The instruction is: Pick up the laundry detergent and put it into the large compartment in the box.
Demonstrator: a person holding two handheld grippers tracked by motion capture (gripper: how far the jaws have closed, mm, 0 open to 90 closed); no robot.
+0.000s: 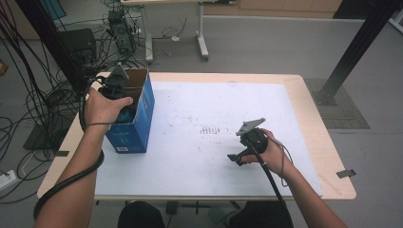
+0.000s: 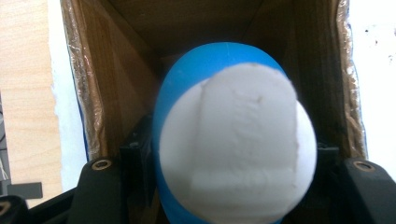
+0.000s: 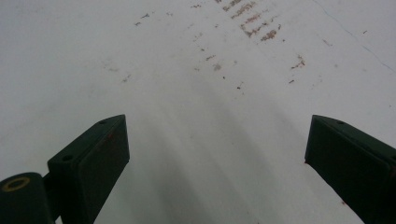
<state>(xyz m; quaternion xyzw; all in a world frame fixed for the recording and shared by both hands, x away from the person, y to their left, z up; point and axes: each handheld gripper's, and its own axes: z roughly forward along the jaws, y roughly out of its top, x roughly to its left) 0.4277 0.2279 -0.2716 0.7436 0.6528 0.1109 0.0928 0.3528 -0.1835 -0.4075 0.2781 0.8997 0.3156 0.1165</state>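
Table (image 1: 311, 123): pale wood, bare strips showing along its left, right and far edges.
White sheet (image 1: 209, 114): covers most of the tabletop; its middle and right are open, marked with small brown specks (image 1: 209, 129).
Box (image 1: 138, 124): blue outside, brown card inside, standing open-topped at the sheet's left edge, near the table's left rim.
Left hand (image 1: 102, 107): holds the left gripper (image 1: 116, 95) over the box mouth, pointing down into it.
Blue and white object (image 2: 233, 140): rounded, blue shell with a white face; the left jaws pinch it from both sides between the box's inner walls, with little room either side.
Right hand (image 1: 271, 152): on the sheet's right half, well apart from the box.
Right gripper (image 3: 215, 163): jaws spread wide over bare sheet, nothing between them.
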